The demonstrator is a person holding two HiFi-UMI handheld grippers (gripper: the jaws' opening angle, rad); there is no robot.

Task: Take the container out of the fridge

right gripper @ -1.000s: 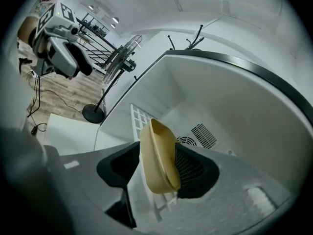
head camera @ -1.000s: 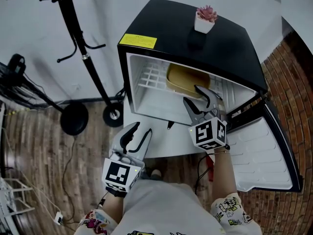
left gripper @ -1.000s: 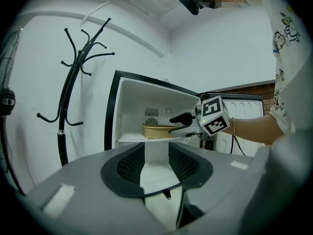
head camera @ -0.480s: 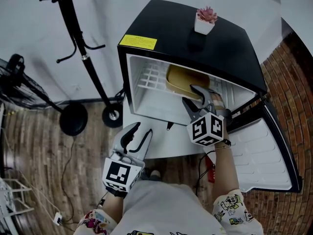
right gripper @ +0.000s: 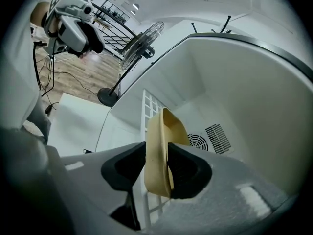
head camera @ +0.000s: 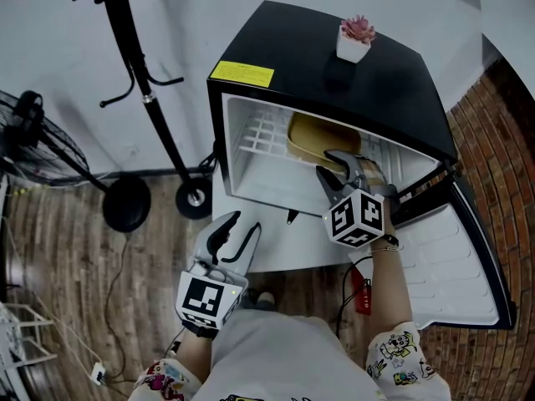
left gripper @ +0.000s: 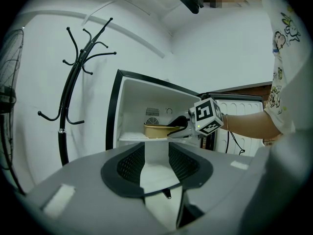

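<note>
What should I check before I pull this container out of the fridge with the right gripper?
1. Fridge door open wide: ok, it is swung out to the right.
2. Right gripper on the container: ok, its wall stands between the fingers, and both touch it.
3. Grip firm enough to lift: cannot tell.
4. Way out over the wire shelf: ok, nothing shows in front of the container.
5. Left gripper out of the way: ok, it is open, empty and outside the fridge.
6. Potted plant on the fridge top: ok, upright and back from the front edge.
</note>
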